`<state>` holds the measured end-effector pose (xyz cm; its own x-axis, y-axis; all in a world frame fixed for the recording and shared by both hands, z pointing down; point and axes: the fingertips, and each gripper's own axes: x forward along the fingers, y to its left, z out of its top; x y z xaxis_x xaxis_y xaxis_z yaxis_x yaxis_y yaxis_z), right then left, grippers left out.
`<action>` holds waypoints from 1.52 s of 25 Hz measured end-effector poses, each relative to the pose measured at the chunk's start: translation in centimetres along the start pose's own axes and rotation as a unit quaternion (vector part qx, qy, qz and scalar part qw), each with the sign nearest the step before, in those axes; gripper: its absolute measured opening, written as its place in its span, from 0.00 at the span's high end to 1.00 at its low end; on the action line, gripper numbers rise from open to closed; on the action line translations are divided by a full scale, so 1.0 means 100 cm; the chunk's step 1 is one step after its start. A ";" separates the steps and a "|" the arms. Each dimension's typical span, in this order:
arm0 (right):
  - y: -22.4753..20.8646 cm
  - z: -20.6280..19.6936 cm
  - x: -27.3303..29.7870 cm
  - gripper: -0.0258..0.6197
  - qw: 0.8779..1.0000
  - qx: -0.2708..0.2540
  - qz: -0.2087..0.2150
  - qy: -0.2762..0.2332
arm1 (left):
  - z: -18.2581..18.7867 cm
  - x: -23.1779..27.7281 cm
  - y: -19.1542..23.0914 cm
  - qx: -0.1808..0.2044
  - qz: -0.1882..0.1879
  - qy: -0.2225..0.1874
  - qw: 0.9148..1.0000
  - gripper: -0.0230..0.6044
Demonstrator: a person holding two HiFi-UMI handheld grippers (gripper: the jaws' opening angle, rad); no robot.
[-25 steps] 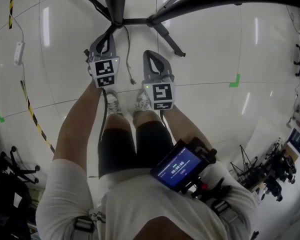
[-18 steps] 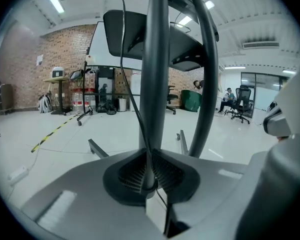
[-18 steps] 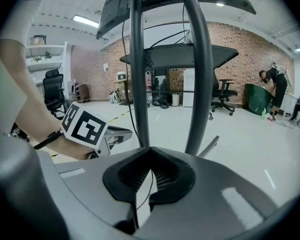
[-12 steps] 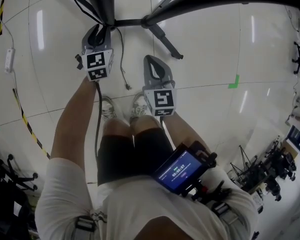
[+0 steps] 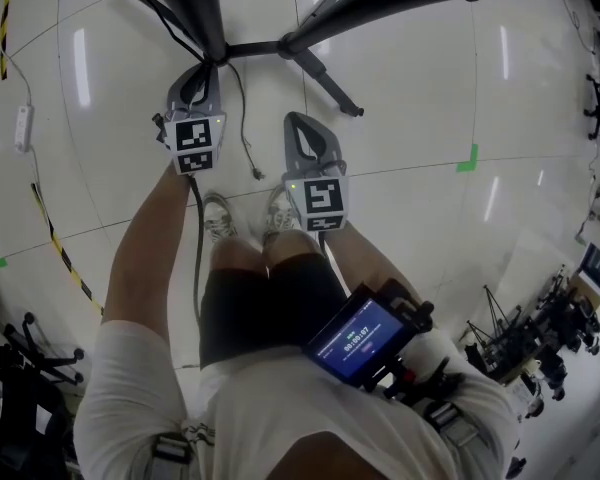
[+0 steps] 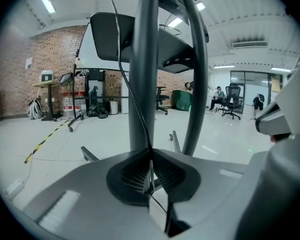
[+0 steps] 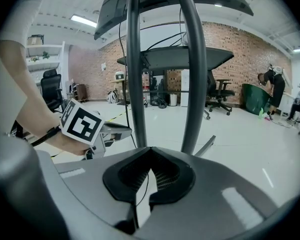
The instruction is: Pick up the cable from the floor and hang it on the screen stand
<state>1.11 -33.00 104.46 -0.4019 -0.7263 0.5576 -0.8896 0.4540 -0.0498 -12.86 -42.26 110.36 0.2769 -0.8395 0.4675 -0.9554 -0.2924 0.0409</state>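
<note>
A thin black cable (image 6: 140,120) rises from my left gripper (image 6: 150,151), whose jaws are shut on it, and runs up along the screen stand's grey pole (image 6: 142,59) toward the screen's back (image 6: 107,34). In the head view the left gripper (image 5: 204,66) sits right at the stand's pole (image 5: 195,8). The cable (image 5: 243,128) hangs beside it, its plug end (image 5: 255,175) dangling above the floor. My right gripper (image 5: 302,120) is lower and to the right. The right gripper (image 7: 150,151) faces the two poles with its jaws shut and empty.
The stand's legs (image 5: 325,68) spread over the white floor in front of my shoes (image 5: 220,218). A white adapter on a cord (image 5: 22,128) and yellow-black tape (image 5: 55,238) lie at the left. A green tape mark (image 5: 468,160) and tripods (image 5: 520,348) are at the right.
My left gripper has moved forward with the cable, closer to the stand's pole, and the plug end has shifted a little left. The right gripper has hardly moved.
</note>
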 end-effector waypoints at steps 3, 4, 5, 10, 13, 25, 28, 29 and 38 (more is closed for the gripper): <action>0.007 0.007 -0.009 0.94 1.000 -0.001 0.003 0.008 | 0.014 -0.021 -0.014 0.010 -0.022 -0.007 1.000 0.93; 0.010 0.010 -0.013 0.94 1.000 -0.001 0.004 0.010 | 0.023 -0.029 -0.018 0.014 -0.030 -0.013 0.999 0.93; 0.012 0.016 -0.016 0.94 1.000 -0.001 0.006 0.010 | 0.034 -0.037 -0.021 0.018 -0.037 -0.021 0.999 0.93; 0.026 0.058 -0.042 0.94 1.000 -0.009 0.008 0.001 | 0.112 -0.082 -0.033 0.032 -0.066 -0.067 0.995 0.93; 0.036 0.096 -0.065 0.94 1.000 -0.016 0.010 -0.007 | 0.162 -0.120 -0.042 0.039 -0.082 -0.086 0.992 0.93; 0.057 0.319 -0.176 0.94 0.992 -0.054 -0.015 -0.116 | 0.384 -0.260 -0.054 0.096 -0.108 -0.171 0.975 0.93; 0.051 0.369 -0.217 0.94 0.987 -0.060 -0.025 -0.147 | 0.445 -0.293 -0.060 0.112 -0.102 -0.202 0.968 0.93; 0.047 0.385 -0.230 0.94 0.985 -0.062 -0.029 -0.157 | 0.466 -0.303 -0.061 0.116 -0.099 -0.213 0.965 0.93; 0.047 0.487 -0.265 0.94 0.968 -0.090 -0.050 -0.231 | 0.598 -0.360 -0.013 0.132 -0.081 -0.304 0.940 0.93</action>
<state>-3.00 -36.77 49.11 -0.4072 -0.9053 0.1207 -0.8935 0.4223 0.1529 -15.45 -39.09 40.67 0.5007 -0.8571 -0.1210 -0.8592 -0.4751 -0.1899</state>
